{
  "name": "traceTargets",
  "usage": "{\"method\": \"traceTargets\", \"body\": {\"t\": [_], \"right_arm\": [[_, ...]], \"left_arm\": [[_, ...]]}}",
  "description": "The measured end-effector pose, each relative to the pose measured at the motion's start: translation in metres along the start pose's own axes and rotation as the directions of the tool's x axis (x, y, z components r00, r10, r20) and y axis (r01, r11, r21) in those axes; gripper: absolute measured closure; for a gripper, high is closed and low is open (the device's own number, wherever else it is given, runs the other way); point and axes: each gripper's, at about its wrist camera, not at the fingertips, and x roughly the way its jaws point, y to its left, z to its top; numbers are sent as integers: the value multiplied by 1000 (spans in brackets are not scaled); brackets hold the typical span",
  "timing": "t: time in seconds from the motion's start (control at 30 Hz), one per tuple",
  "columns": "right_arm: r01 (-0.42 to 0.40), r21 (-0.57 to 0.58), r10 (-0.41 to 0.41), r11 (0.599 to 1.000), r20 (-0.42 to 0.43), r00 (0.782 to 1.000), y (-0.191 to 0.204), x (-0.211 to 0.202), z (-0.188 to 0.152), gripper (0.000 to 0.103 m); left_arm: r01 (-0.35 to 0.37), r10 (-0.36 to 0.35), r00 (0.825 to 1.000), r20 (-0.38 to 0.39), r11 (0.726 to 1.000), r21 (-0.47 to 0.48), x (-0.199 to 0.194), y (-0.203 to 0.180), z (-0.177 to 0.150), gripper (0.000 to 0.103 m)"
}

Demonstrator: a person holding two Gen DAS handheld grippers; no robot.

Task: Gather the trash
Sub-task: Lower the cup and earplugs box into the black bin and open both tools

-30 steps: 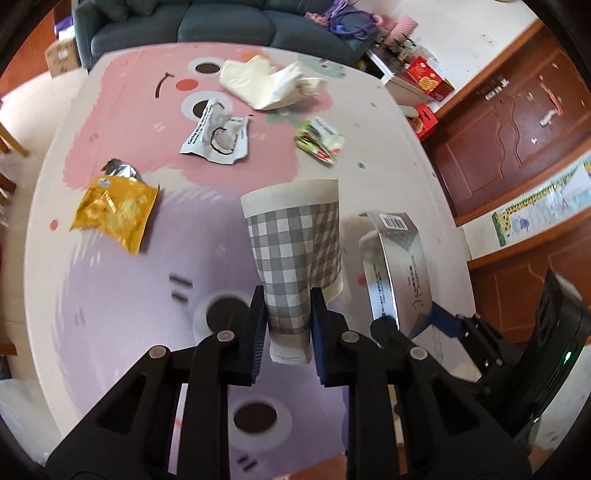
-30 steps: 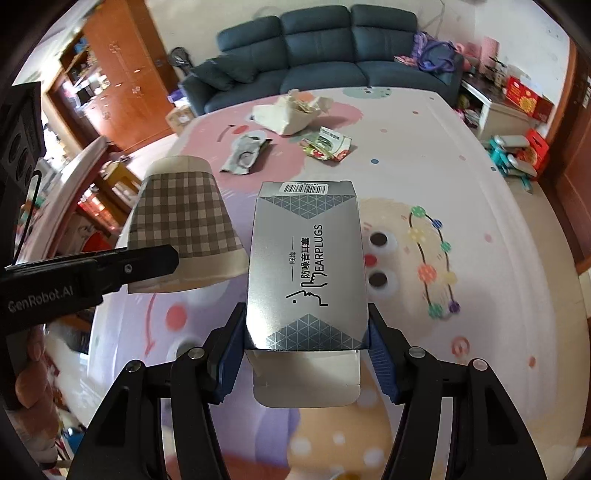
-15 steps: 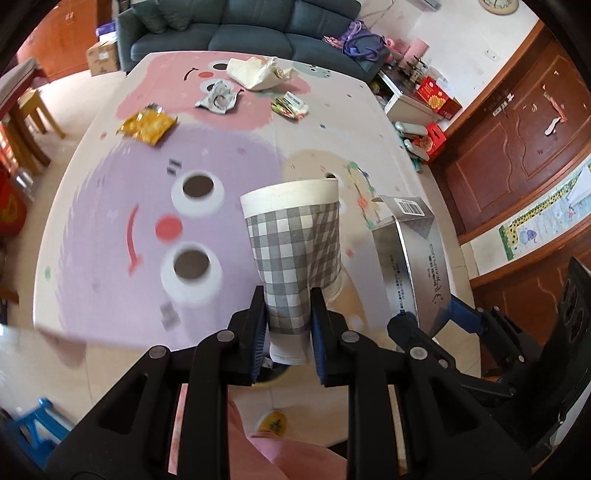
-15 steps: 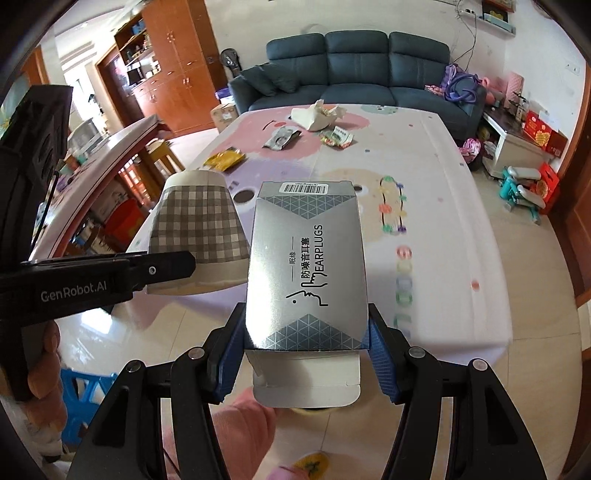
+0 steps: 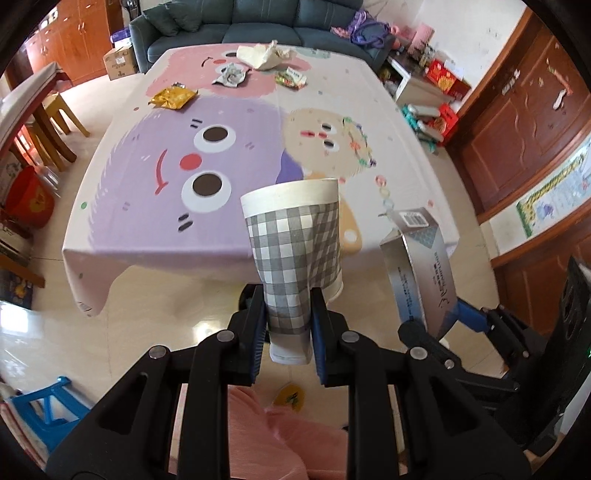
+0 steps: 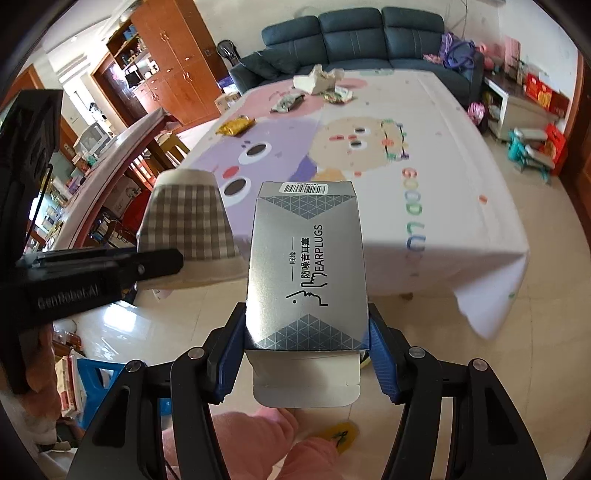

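My left gripper [image 5: 288, 314] is shut on a flattened grey-checked paper cup [image 5: 295, 236], held in the air off the table's near edge. My right gripper [image 6: 306, 339] is shut on a silver earplugs box [image 6: 306, 266] with its bottom flap open; the box also shows in the left wrist view [image 5: 417, 266]. The cup shows at the left of the right wrist view [image 6: 188, 229]. On the far end of the table lie a yellow wrapper [image 5: 173, 98], a crumpled white wrapper [image 5: 231, 74], a cream paper bag [image 5: 264, 55] and a green snack packet [image 5: 291, 78].
The table [image 5: 258, 251] has a cartoon cloth hanging over its near edge. A blue stool [image 5: 48, 406] stands on the tiled floor at the left. A dark sofa [image 5: 236, 26] is behind the table. Wooden cabinets [image 5: 524, 110] line the right wall.
Both grippers have pulled back from over the table to beyond its near edge, still holding the cup and the box. The floor and my legs now show below.
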Motion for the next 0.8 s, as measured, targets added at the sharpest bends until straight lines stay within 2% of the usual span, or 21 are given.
{"method": "traceTargets", "body": {"t": [0.2, 0.3, 0.5, 0.63, 0.8], "right_arm": [[15, 50, -10, 999, -100, 995, -11, 49, -28, 43], [32, 79, -18, 996, -172, 985, -22, 91, -51, 43], [86, 131, -44, 988, -295, 954, -48, 180, -103, 43], [101, 167, -37, 981, -349, 936, -69, 242, -129, 42], [110, 194, -32, 975, -367, 930, -90, 313, -144, 42]], "left_arm": [[-28, 34, 996, -86, 997, 75, 31, -5, -21, 84], [-27, 41, 990, -138, 994, 103, 59, -5, -34, 84], [-1, 33, 964, -265, 993, 120, 145, 3, -73, 84], [3, 37, 951, -308, 992, 128, 205, 15, -92, 84], [-3, 46, 943, -329, 991, 131, 282, 35, -108, 83]]}}
